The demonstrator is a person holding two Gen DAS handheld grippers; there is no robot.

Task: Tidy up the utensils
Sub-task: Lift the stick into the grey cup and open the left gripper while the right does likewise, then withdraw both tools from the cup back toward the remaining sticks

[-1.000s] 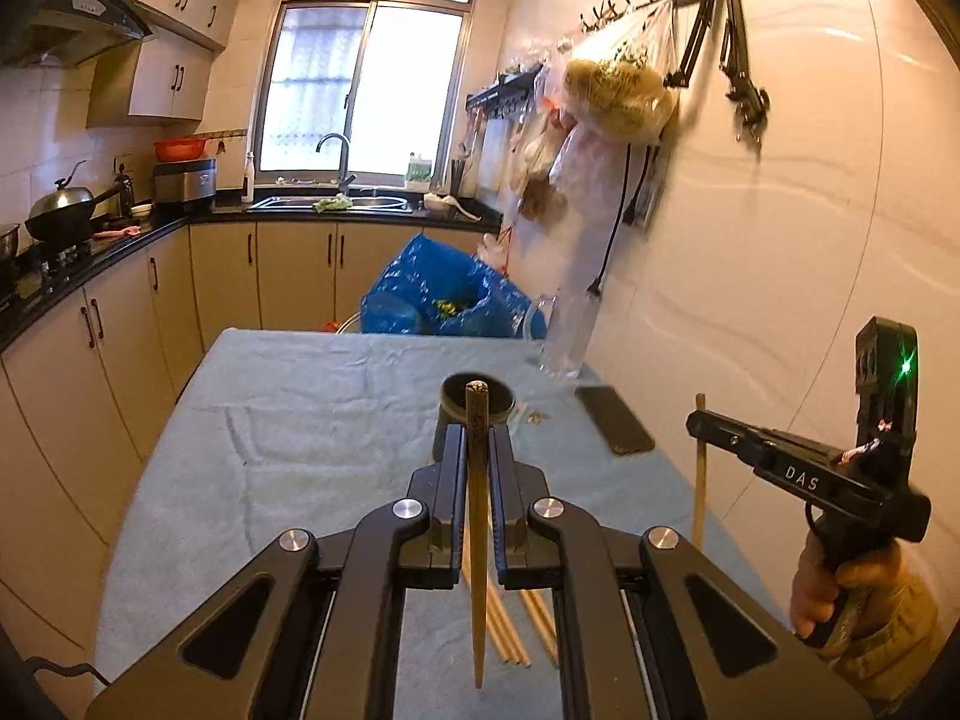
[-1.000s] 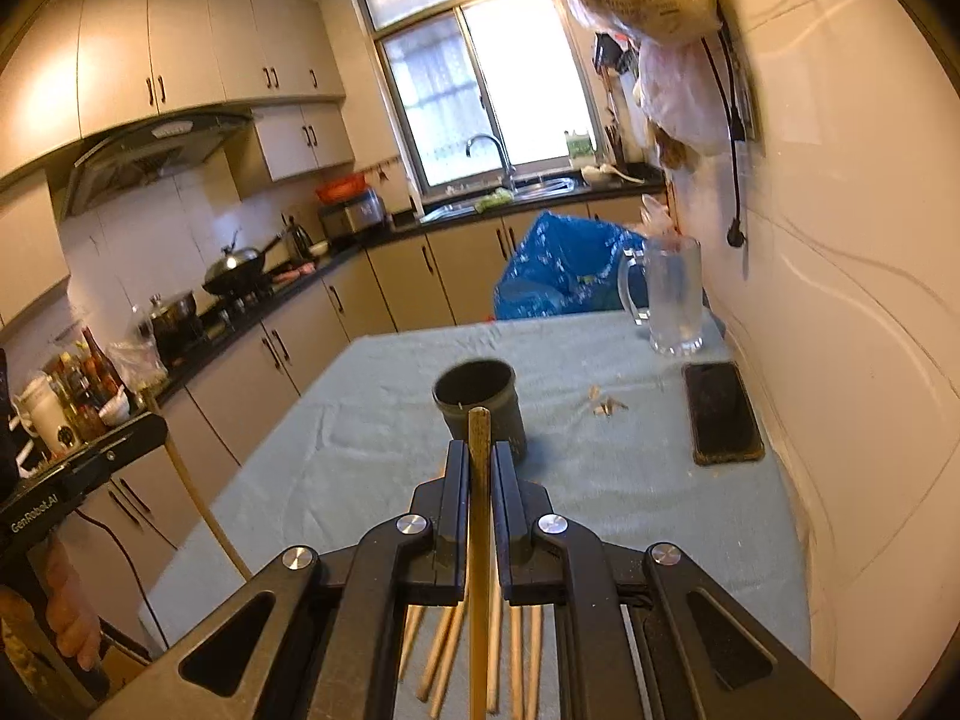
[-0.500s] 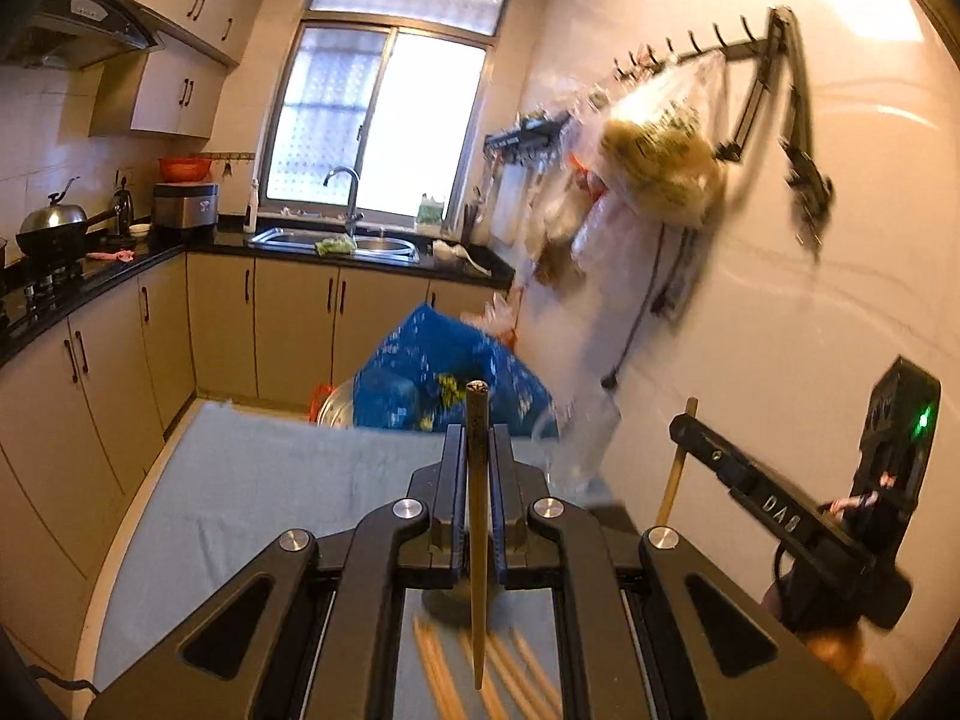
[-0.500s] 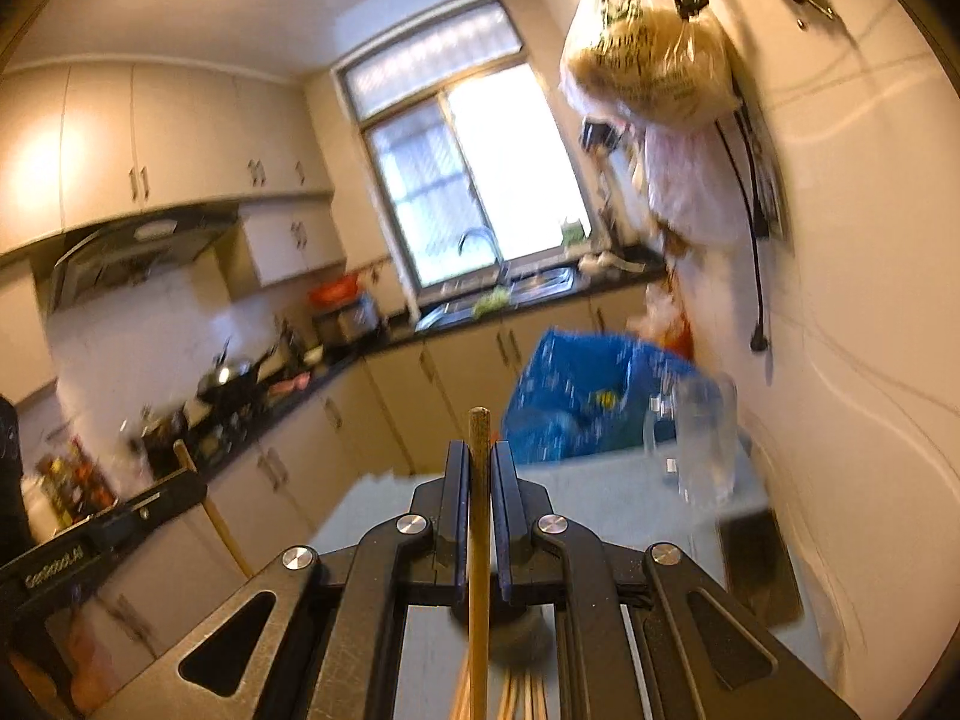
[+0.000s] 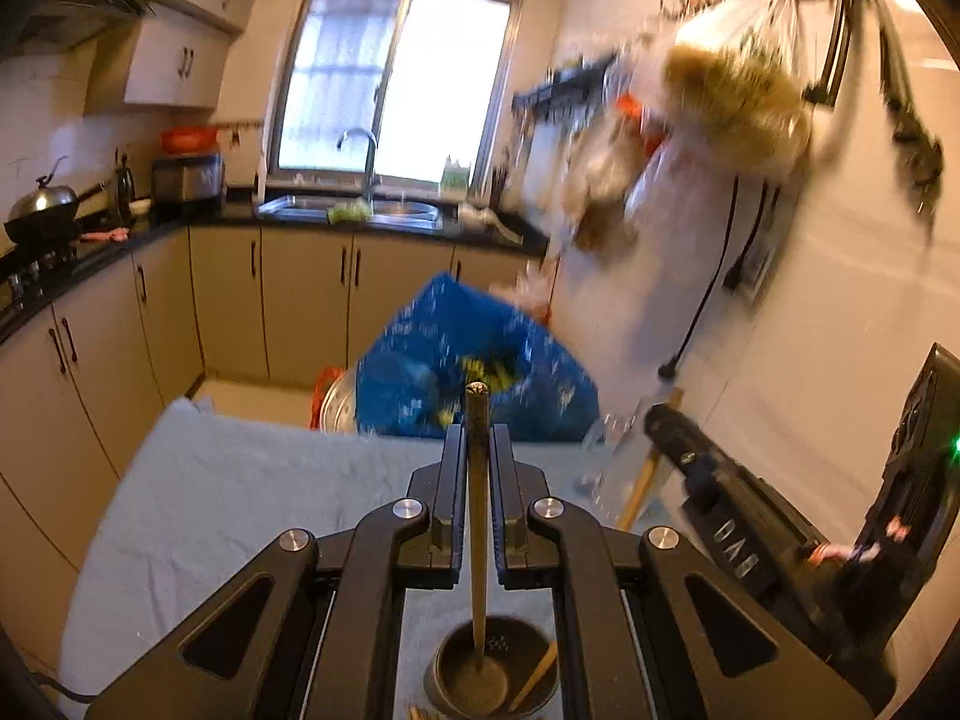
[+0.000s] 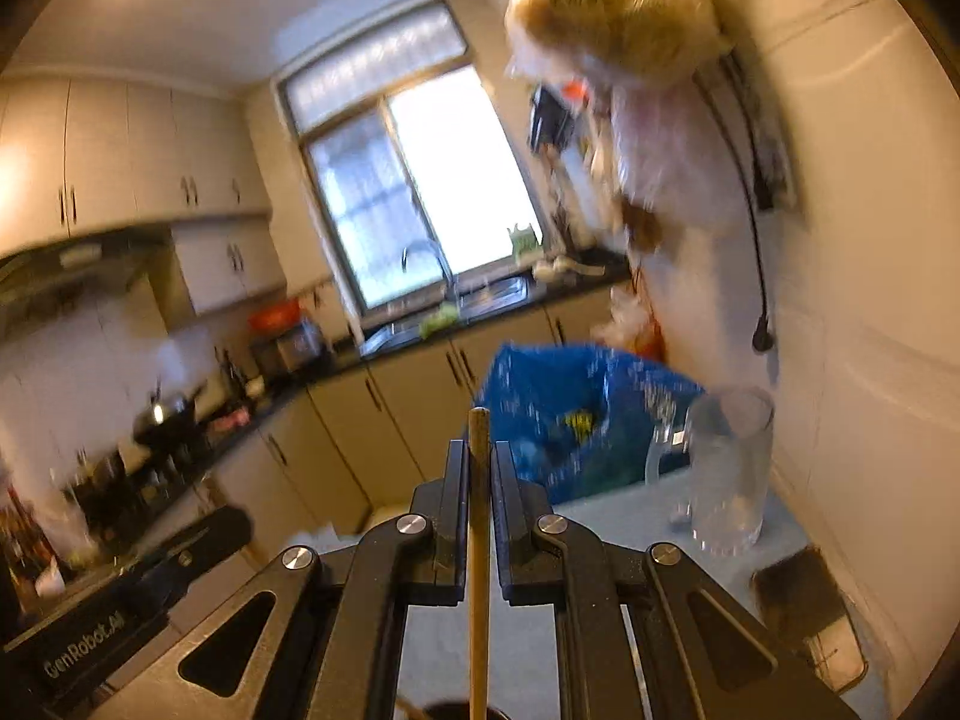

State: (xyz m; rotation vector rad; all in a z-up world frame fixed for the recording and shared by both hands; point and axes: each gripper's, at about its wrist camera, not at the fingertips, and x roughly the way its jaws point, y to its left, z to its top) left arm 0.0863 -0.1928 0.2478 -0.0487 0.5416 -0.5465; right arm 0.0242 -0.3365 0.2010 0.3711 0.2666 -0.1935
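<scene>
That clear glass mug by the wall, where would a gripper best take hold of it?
By the handle, coming from the kitchen side. The glass mug stands upright on the cloth-covered table with its handle facing away from the wall; the round, smooth body looks too wide for the gripper.

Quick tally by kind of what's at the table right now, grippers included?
Hand-held grippers: 2, left and right
Chopsticks gripped: 2
Dark holder cup: 1
Glass mug: 1
Phone: 1
Total: 7
</scene>
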